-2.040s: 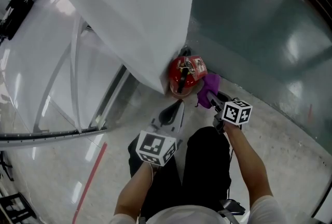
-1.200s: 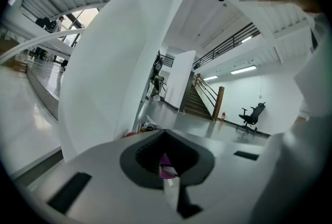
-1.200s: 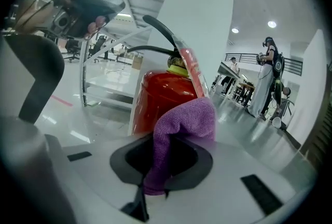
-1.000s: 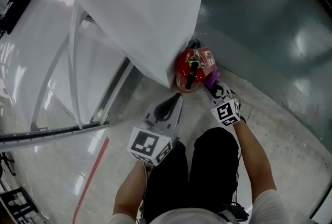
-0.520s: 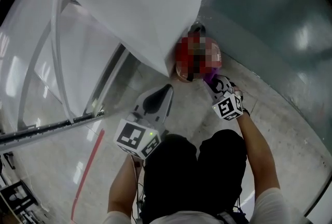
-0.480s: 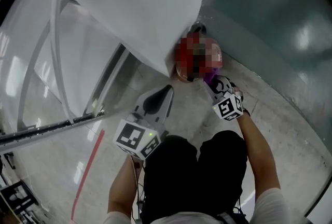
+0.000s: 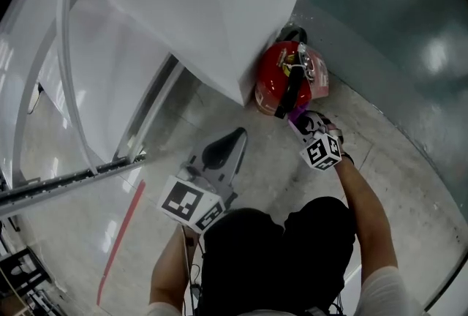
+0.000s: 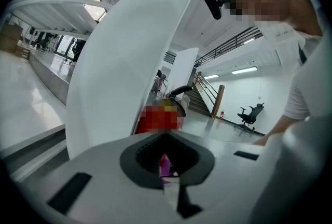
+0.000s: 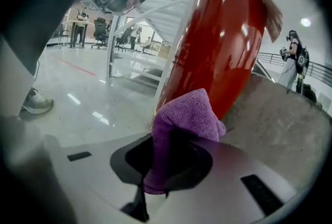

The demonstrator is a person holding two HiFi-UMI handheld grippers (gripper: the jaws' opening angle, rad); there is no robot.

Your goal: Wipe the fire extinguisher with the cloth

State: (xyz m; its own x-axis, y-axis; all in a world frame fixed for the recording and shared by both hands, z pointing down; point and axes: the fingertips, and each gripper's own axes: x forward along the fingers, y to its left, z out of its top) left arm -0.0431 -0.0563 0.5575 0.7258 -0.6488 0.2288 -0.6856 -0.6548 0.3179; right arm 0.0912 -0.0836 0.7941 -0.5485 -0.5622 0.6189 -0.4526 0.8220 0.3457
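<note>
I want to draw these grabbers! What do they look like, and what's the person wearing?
The left gripper and the right gripper are pale grey wedges, each with a dark rounded hollow near its tip. Each carries a white cube with black square markers. The person wears a white short-sleeved top and black trousers.

A broad white slanted panel [image 7: 197, 7] meets a dark grey-green wall [image 7: 380, 0]; a thin red floor line [image 7: 121, 242] runs at lower left

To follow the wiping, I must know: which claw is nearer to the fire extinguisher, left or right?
Right. The right claw, shut on the purple cloth, is close against the fire extinguisher. The left claw, shut and empty, is apart from it, over the floor.
</note>
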